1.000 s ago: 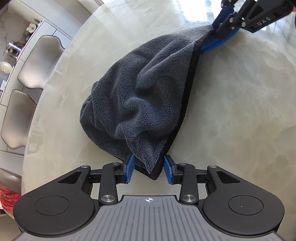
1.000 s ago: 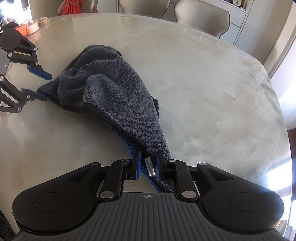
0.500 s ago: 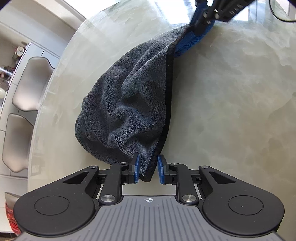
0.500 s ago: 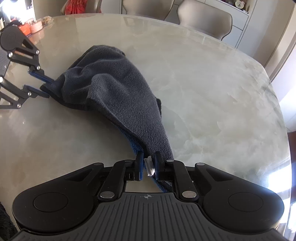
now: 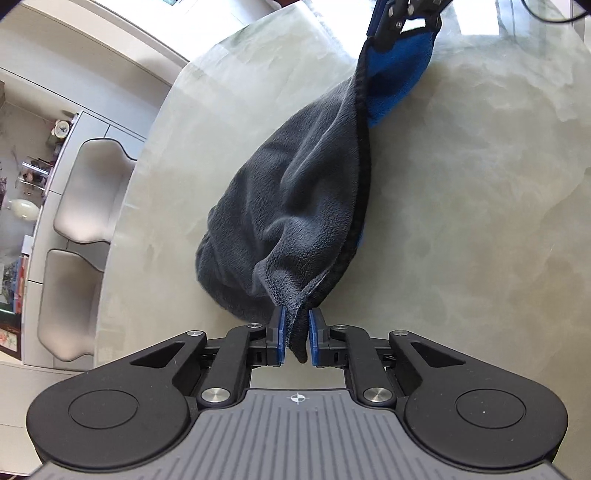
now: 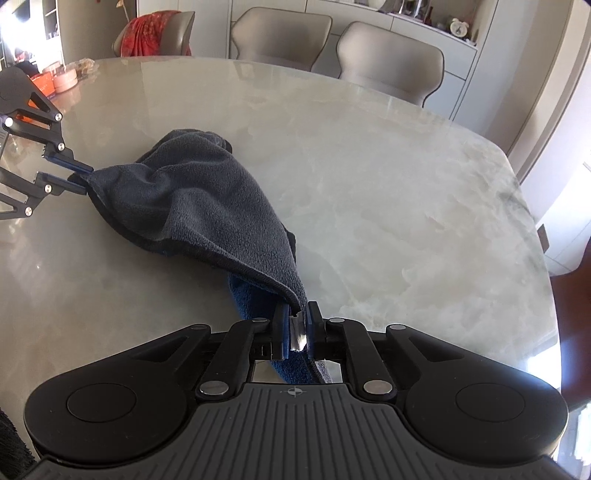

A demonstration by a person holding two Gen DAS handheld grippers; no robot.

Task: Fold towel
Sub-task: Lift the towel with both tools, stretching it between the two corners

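Note:
A dark grey towel (image 5: 295, 206) with a blue underside and a black hem hangs bunched between my two grippers over a pale marble table (image 5: 461, 229). My left gripper (image 5: 295, 332) is shut on one corner of it. My right gripper (image 6: 297, 328) is shut on the other corner, where a silver label shows between the pads. In the right wrist view the towel (image 6: 199, 206) sags onto the table and the left gripper (image 6: 79, 179) holds its far end. In the left wrist view the right gripper (image 5: 399, 22) is at the top edge, lifting the blue side.
Beige chairs (image 6: 388, 62) stand along the table's far side, one with a red cloth (image 6: 155, 33) over it. Small orange containers (image 6: 55, 79) sit at the table's far left. White cabinets (image 5: 33, 155) stand beyond the chairs.
My left gripper closed on the towel corner. Both grippers rose and drew apart, stretching the towel and exposing more of its blue underside.

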